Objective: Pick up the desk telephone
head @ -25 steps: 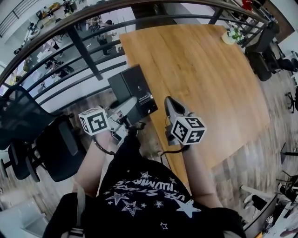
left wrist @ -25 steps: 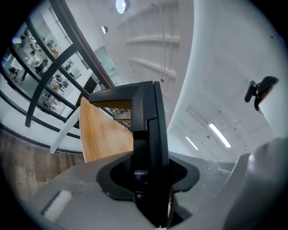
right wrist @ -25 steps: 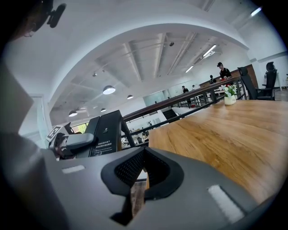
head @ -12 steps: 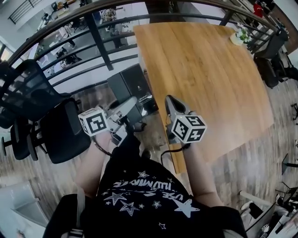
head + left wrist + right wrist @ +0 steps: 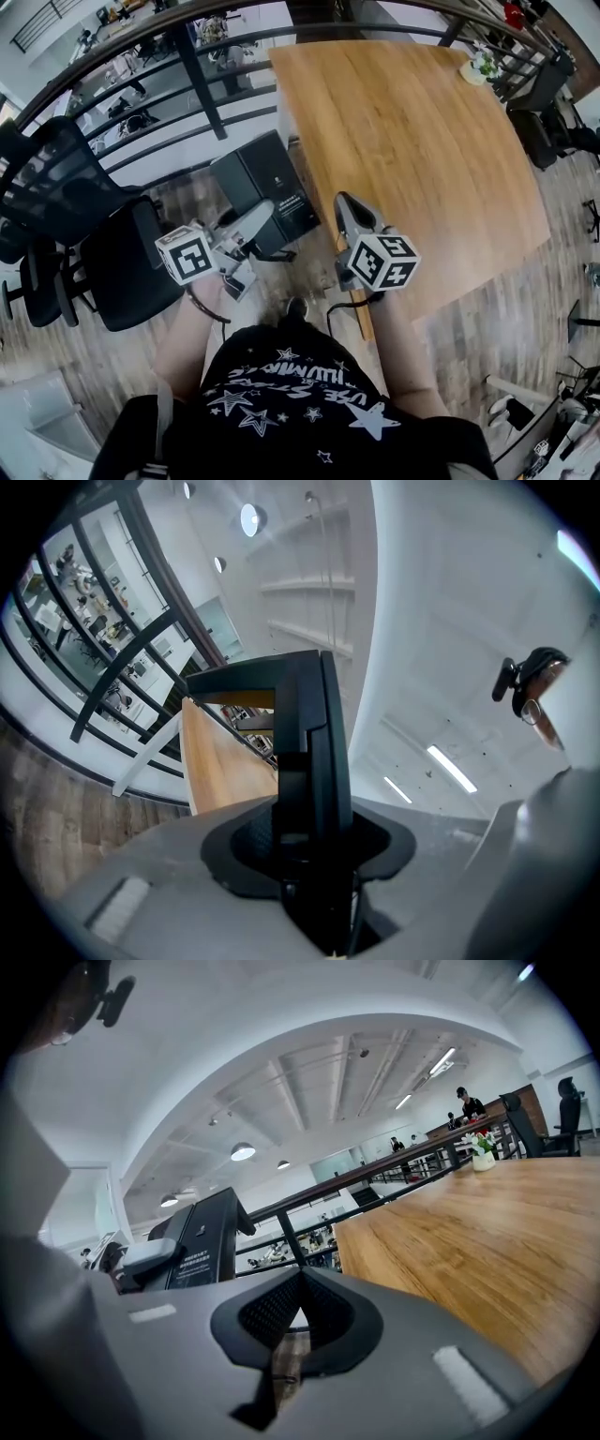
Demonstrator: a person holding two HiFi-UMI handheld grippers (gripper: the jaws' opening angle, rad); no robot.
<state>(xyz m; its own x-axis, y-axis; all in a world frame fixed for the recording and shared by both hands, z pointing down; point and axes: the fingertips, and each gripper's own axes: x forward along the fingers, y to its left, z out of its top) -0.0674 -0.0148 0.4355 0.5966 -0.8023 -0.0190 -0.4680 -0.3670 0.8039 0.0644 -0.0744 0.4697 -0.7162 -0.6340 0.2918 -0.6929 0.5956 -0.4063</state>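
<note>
The desk telephone [image 5: 261, 178] is a flat black device with white print. It hangs off the floor beside the table's left edge. My left gripper [image 5: 269, 217] is shut on its lower edge. In the left gripper view the telephone [image 5: 314, 724] stands upright, clamped between the jaws of the left gripper [image 5: 311, 834]. The right gripper view shows the telephone [image 5: 202, 1237] at the left. My right gripper [image 5: 345, 202] is level with it, just over the table's near corner. In its own view the right gripper [image 5: 298, 1288] has its jaws together and nothing between them.
A long wooden table [image 5: 412, 141] runs ahead and to the right, with a small potted plant [image 5: 480, 67] at its far end. A black railing [image 5: 187, 56] crosses behind. Black office chairs [image 5: 112, 272] stand at the left, and more chairs [image 5: 539, 103] at the far right.
Both grippers have shifted sideways along the table's edge. The left gripper, still clamped on the telephone, has drawn slightly back toward the person. The right gripper keeps its pose.
</note>
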